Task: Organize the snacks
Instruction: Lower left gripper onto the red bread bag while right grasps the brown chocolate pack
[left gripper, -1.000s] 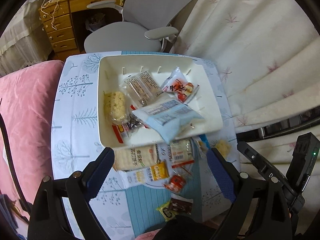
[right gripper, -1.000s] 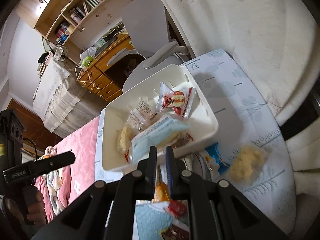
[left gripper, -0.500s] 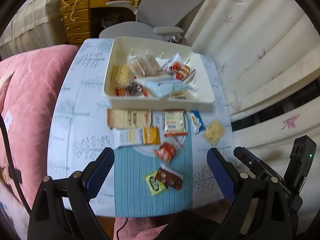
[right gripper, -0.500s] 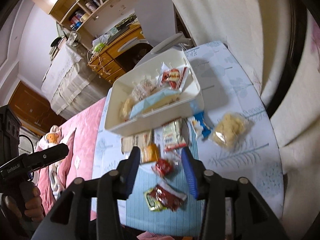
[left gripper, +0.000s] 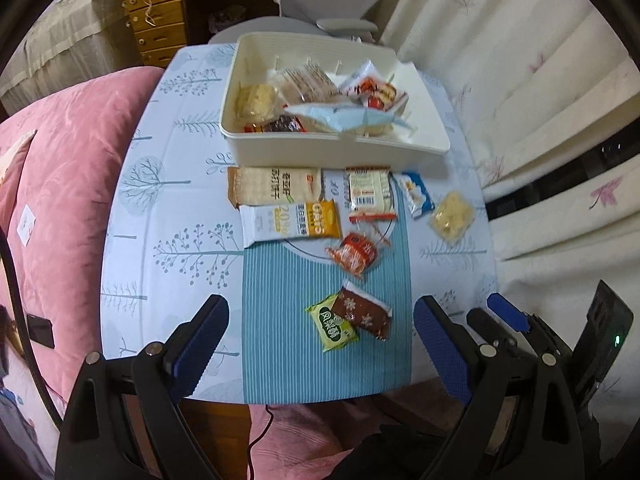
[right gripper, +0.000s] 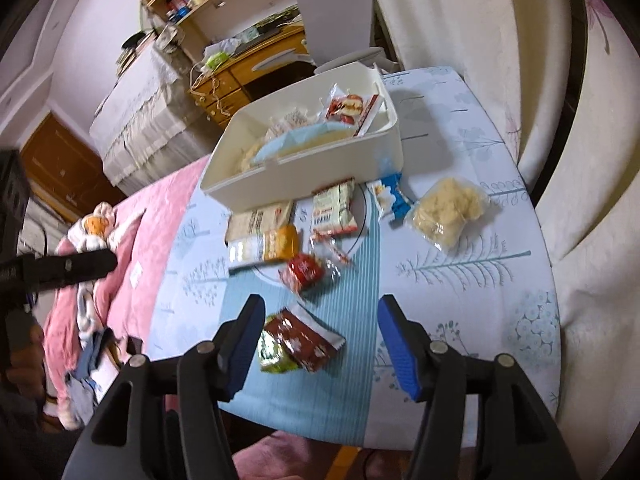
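Both the left gripper (left gripper: 320, 344) and right gripper (right gripper: 320, 344) gape empty above the table's (left gripper: 160, 216) near edge. Beyond them loose snack packets (left gripper: 292, 220) lie before the white bin (left gripper: 320, 148), which holds more snacks (left gripper: 340, 116).

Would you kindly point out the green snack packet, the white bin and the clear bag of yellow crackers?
green packet (left gripper: 333, 324), left wrist view, middle of its printed face.
white bin (left gripper: 320, 150), left wrist view, near outer wall.
cracker bag (right gripper: 448, 210), right wrist view, centre of the bag.
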The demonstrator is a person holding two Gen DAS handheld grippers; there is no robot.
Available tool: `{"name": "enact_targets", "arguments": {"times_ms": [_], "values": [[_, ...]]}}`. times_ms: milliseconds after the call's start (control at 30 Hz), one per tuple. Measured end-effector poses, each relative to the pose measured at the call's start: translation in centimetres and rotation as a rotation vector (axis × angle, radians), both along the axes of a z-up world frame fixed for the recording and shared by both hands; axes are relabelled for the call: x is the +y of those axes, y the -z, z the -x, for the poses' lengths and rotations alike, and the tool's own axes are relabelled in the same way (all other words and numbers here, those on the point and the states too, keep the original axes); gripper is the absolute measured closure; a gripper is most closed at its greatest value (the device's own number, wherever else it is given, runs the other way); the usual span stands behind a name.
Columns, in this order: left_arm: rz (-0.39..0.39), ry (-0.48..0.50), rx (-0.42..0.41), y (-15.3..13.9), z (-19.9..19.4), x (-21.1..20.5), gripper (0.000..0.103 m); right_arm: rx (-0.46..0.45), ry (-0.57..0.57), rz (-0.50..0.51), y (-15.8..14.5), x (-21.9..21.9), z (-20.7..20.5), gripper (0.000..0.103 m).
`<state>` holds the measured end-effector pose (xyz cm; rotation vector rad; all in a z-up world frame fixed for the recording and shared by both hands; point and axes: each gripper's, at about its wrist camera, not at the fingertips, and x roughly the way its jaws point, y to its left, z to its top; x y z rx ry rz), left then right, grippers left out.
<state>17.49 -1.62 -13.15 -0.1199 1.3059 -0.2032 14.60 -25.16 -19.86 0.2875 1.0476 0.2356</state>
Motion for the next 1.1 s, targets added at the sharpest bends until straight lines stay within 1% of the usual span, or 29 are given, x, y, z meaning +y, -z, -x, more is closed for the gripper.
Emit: {"name": "enact_targets", "arguments": {"times_ms": [200, 367, 467, 667, 767, 933, 1033, 1100], "values": [[-0.043, 0.083, 0.052, 2.5, -1.3, -2.3, 0.01, -0.023, -0.083, 0.098, 1.9, 1.8, 1.9, 0.044], [-0.081, 0.147, 0.086, 4.7, -2.8, -4.3, 0.01, -0.028, -0.126, 0.141, 3.4, 3.0, 2.7, 0.044], [-0.113, 0.198, 0.102, 6.2, -3.7, -5.5, 0.01, -0.032, -0.156, 0.183, 4.4, 4.1, 2.9, 0.044], [-0.155, 0.316, 0.108, 9.3, -5.5, -8.1, 0.01, -0.045, -0.237, 0.257, 6.4, 6.2, 2.8, 0.044], [-0.177, 0.359, 0.106, 10.8, -6.2, -9.2, 0.01, -0.055, -0.271, 0.292, 7.2, 7.0, 2.6, 0.044], [-0.207, 0.431, 0.133, 13.4, -7.0, -10.8, 0.012, -0.076, -0.317, 0.317, 8.4, 8.0, 2.0, 0.044], [-0.233, 0.465, 0.144, 14.6, -7.1, -11.4, 0.015, -0.083, -0.358, 0.333, 9.1, 8.8, 1.7, 0.044], [-0.232, 0.484, 0.151, 15.3, -7.3, -11.8, 0.015, -0.095, -0.389, 0.344, 9.6, 9.4, 1.5, 0.044]]}}
